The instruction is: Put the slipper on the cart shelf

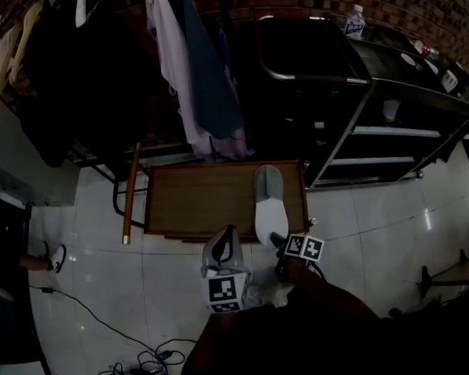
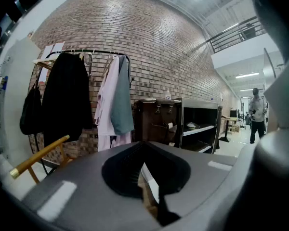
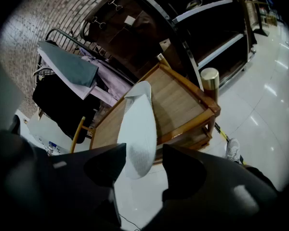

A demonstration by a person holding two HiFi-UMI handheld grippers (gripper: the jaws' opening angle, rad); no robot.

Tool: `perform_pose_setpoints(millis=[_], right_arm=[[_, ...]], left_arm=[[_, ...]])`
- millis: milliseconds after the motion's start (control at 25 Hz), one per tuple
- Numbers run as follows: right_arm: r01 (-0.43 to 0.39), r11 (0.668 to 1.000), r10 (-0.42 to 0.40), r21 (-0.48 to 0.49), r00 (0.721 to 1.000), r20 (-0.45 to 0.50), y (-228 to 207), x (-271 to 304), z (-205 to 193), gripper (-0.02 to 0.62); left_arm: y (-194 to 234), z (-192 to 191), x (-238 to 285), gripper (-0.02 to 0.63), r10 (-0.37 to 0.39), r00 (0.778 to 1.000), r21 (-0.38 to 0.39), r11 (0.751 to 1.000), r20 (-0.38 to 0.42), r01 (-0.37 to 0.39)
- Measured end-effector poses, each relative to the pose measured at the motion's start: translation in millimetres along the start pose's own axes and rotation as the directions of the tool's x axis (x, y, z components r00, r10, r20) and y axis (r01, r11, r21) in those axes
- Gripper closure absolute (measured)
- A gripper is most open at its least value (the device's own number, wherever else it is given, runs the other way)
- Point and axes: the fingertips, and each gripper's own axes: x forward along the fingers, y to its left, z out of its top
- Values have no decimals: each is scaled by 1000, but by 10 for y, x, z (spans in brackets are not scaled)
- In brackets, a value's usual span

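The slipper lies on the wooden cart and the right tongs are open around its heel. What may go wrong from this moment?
1. The slipper has its heel past the near edge of the cart shelf, over the floor, so it might tip or slide off.
2. The right tongs stand open with the heel between them, not pressed. Pulling back at an angle could catch the heel and drag the slipper off.

Slipper point(image 1: 269, 209): white, grey toe. Second slipper point(image 2: 86, 186): grey, dark opening. Cart shelf point(image 1: 195, 198): brown wood. Wall point(image 2: 149, 47): red-brown brick. Floor point(image 1: 375, 233): white glossy tile.
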Motion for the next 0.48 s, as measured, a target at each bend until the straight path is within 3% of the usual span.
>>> perform_pose_setpoints(millis=[160, 480], right_arm=[[56, 996, -55, -69, 998, 16, -18, -9, 33, 406], [71, 993, -66, -97, 996, 58, 77, -105, 63, 489]], left_arm=[[18, 8, -35, 591, 6, 1000, -13, 1000, -1, -6], [33, -18, -33, 591, -1, 1000, -16, 1000, 0, 1]])
